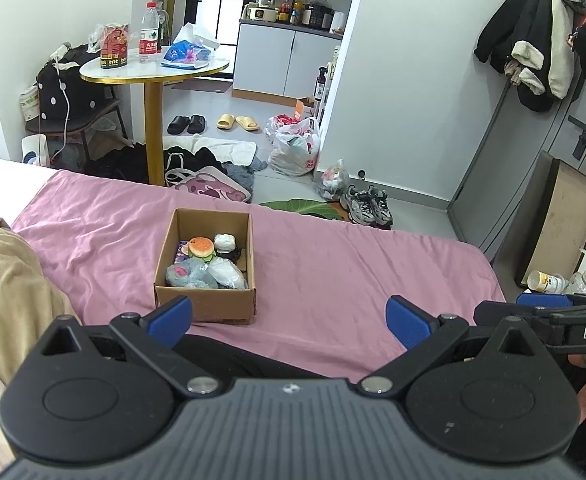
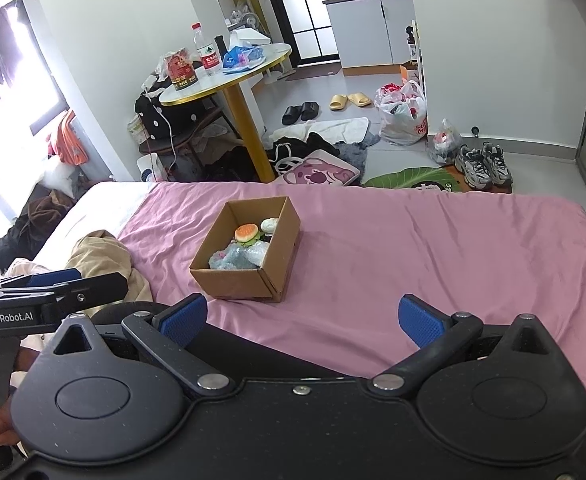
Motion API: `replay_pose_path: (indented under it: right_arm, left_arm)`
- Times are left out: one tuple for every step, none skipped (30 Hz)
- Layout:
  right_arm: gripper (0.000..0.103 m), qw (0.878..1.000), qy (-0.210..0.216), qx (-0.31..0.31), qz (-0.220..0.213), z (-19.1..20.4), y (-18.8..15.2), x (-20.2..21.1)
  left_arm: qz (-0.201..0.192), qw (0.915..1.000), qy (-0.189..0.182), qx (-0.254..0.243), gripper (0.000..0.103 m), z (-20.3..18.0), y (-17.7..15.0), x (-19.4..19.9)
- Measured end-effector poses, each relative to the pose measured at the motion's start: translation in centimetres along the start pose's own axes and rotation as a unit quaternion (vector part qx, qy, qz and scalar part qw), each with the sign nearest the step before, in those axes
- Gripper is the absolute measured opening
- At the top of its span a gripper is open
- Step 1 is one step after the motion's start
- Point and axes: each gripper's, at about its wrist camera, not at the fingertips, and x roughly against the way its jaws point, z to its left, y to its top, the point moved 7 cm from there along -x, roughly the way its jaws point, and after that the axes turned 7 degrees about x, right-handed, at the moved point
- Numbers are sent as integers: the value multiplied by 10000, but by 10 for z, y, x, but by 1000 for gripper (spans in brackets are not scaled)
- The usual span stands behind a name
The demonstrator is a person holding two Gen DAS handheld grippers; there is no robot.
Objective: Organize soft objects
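My left claw (image 1: 289,324) is spread wide with nothing in it, low over the near edge of the bed (image 1: 333,272). My right claw (image 2: 303,322) is spread wide too, and it holds nothing. Both have blue pads on their fingers (image 2: 417,320). In the right wrist view I see my left claw from the side, at the left, and I cannot tell from there how wide it is.

Under my claws lies the pink sheet, full of small wrinkles. A tan blanket (image 1: 9,280) is bunched up at the left side of the bed.

A bit further on, near the middle of the bed, sits a brown cardboard box (image 1: 205,300) with its top open. The soft toys are inside it. At the front lies a gray fluffy toy (image 1: 187,274), touching a clear plastic bag (image 1: 227,274). Behind them is a little burger toy (image 1: 201,247), and a small white toy (image 1: 224,241) is just beside it.

Past the far edge of the bed is the floor, with a round table (image 1: 153,68), slippers (image 1: 237,122) and gray sneakers (image 1: 367,204).
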Motion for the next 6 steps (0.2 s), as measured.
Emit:
replay_pose_path:
  right_arm:
    - [103,10000,1,13,3,1,0,0]
    - [103,10000,6,17,0,0,1,-1]
    - [103,10000,1,32,2,0,1,-1]
    - [103,10000,-2,23,3,1,0,-1]
    - [103,10000,-1,17,9,1,0,-1]
    - [103,10000,6,13,8,1,0,-1]
  left_arm:
    - [-4,10000,11,6,102,0,1,-1]
    - [-10,10000,23,20,102,0,2,-1]
    - [-10,10000,27,38,102,1,2,-2]
    - [-12,10000,18,64,102,2,3,-3]
    - [-22,10000,6,79,102,1,4,-4]
    - [-43,10000,-5,90,102,1,4,-4]
